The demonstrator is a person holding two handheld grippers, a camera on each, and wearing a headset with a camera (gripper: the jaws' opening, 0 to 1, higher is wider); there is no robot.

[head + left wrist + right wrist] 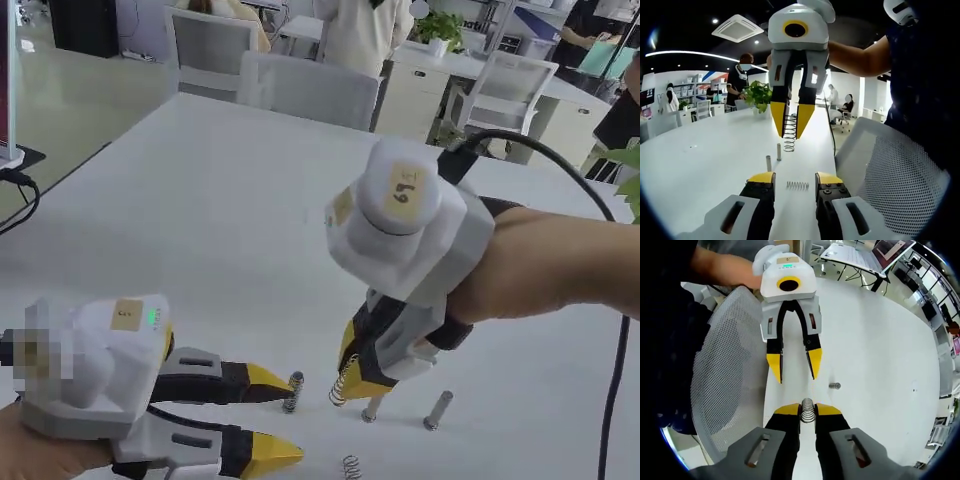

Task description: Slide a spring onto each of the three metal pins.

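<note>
In the head view the right tool pointed down at the white bench. Its jaws were clamped on the held spring, which stood nearly upright with its lower end at the surface. Just beside that spring stood a metal pin, and a second pin stood near it, farther toward the right edge. The left tool lay low over the bench with its jaws apart. A third pin stood just beside its far jaw tip. It looked ribbed, as if ringed by coils, but was too small to be sure. A loose spring lay flat nearer the person.

In the left gripper view the left tool had its jaws apart. The loose spring lay on its side on the bench, just ahead of the gap between the tips. The right tool hung from above, pinching the held spring upright. A pin stood just beyond one jaw tip and another pin near the held spring's lower end. A mesh chair back stood against the bench edge.

In the right gripper view the right tool was closed on the held spring, seen end-on between its tips. Beyond it the left tool faced back with jaws spread, close to the bench edge by the mesh chair back. A pin stood just beside one of its jaw tips.
</note>
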